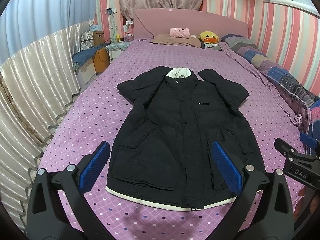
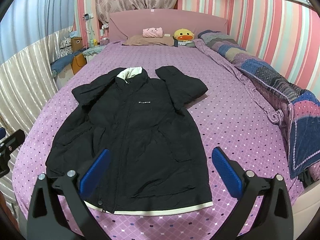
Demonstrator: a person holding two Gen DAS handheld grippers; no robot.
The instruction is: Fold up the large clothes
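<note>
Both grippers, left gripper (image 1: 160, 166) and right gripper (image 2: 161, 170), gaped apart above the bed's (image 1: 80, 120) foot edge; black coat (image 1: 180, 124) probably soft, bulky; grip hem corners.

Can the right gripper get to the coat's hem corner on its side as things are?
Probably yes. The right gripper hangs open just above the coat, and its near hem corner lies flat on the bed with nothing over or beside it.
</note>
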